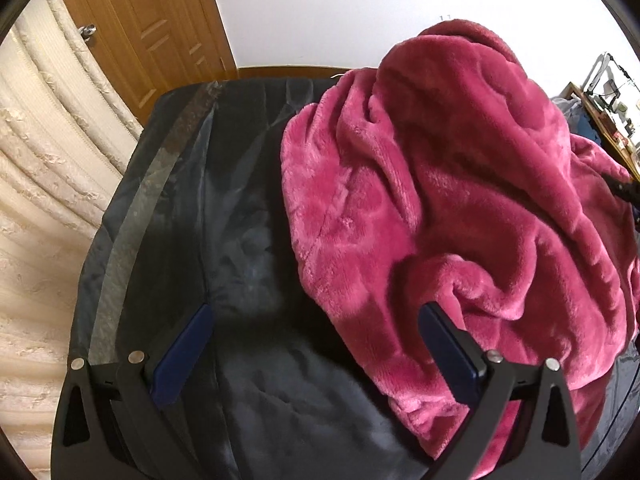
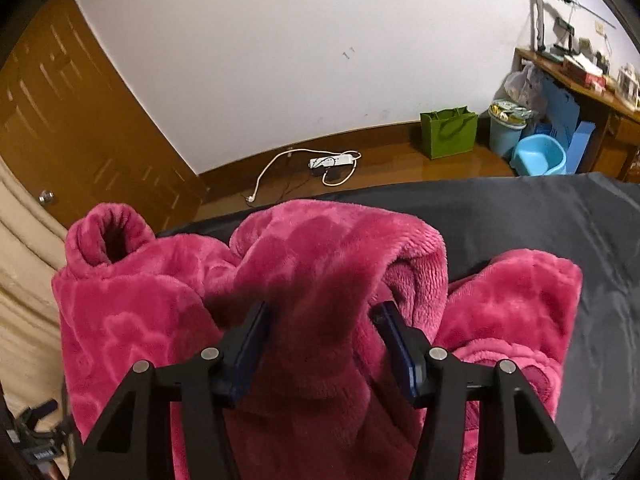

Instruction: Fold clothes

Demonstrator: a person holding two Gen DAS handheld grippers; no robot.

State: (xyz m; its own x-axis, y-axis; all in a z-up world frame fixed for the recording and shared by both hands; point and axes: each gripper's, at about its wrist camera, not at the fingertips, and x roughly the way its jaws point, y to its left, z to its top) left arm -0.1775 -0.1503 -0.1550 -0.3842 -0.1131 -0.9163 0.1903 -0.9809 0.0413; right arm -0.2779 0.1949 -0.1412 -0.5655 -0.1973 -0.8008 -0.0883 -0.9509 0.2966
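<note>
both sets of jaws are told apart easily: those of the right gripper [image 2: 322, 316] are seen half closed with a raised ridge of the pink fleece garment [image 2: 280, 280] between the blue pads [image 2: 252, 344], though whether the pads already press the pile cannot be told for sure; those of the left gripper [image 1: 316, 320] are spread wide and hold nothing, one finger over bare cloth, the other at the near edge of the fleece. the dark sheet [image 1: 248, 208] is spread over the work surface, and the garment is heaped on it in a thick bunch, toward the right in the left wrist view, with a sleeve cuff [image 2: 108, 236] standing up at the far left in the right wrist view. the step in hand is judged to be the taking of a first hold so that the heap can be spread flat. a deep bite is advised, since thick pile slips from a shallow pinch; only one layer should be caught if a hem is wanted. the left gripper would best be brought onto the near edge, so that the fleece can be drawn taut between two holds.
</note>
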